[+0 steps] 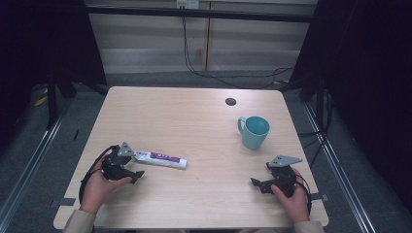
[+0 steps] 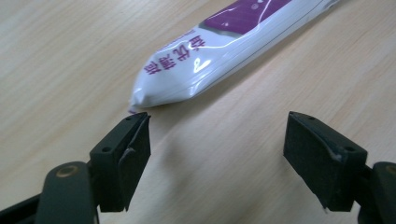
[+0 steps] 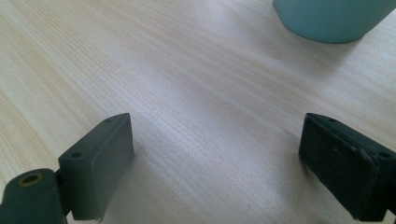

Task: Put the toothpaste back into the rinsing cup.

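A white and purple toothpaste tube (image 1: 161, 158) lies flat on the table (image 1: 194, 121), toward its left edge and closer to the near edge than the far one, long side running roughly left to right. The left gripper (image 1: 137, 174) sits just beside the tube's left end, its jaws spread wide with nothing between them; in the left gripper view the crimped tail of the tube (image 2: 219, 51) lies just ahead of 1 pad (image 2: 122, 161), off to that side rather than centred.

The right gripper (image 3: 215, 168) rests near the near right corner, jaws also wide apart and empty, pointing toward a teal mug (image 1: 254, 131) that stands upright further back on the right.

The step in hand looks like picking up the tube. To do it well, the left gripper should shift sideways until the tube sits midway between the 2 pads, go past the thin crimp to the fuller body, then close gently so the slick film doesn't slip out.
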A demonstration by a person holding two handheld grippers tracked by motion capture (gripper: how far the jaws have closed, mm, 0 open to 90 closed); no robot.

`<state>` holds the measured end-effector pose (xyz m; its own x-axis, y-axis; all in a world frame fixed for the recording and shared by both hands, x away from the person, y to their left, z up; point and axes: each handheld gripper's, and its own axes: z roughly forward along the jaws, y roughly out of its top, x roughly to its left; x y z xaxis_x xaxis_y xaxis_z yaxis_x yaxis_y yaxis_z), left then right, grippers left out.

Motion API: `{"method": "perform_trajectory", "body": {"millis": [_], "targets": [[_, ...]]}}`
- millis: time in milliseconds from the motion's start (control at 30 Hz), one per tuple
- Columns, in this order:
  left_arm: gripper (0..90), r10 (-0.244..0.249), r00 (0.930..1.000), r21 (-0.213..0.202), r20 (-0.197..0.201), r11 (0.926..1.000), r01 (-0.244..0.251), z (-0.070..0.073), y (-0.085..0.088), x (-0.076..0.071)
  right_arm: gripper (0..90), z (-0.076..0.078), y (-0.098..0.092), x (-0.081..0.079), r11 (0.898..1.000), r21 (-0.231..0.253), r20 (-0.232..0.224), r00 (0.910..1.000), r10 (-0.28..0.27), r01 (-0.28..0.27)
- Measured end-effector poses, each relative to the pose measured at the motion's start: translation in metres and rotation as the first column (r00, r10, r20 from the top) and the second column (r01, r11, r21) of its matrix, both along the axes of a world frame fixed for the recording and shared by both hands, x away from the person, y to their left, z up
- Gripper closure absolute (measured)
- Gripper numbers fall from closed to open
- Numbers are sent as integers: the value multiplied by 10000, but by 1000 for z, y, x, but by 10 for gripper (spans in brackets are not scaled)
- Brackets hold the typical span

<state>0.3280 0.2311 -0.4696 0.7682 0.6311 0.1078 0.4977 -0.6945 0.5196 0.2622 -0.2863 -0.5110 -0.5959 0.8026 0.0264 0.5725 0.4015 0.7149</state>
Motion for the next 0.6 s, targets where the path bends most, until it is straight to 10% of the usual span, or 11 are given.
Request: {"method": "perform_trajectory", "body": {"millis": [433, 600], "targets": [[229, -1190, 9929, 960, 39, 9884, 1180, 18, -11, 25, 97, 0, 0, 0, 10000, 2, -2, 10000, -2, 2], [233, -2131, 9765, 1774, -325, 9603, 2155, 21, -27, 39, 97, 0, 0, 0, 10000, 8, -2, 10000, 0, 0]]}}
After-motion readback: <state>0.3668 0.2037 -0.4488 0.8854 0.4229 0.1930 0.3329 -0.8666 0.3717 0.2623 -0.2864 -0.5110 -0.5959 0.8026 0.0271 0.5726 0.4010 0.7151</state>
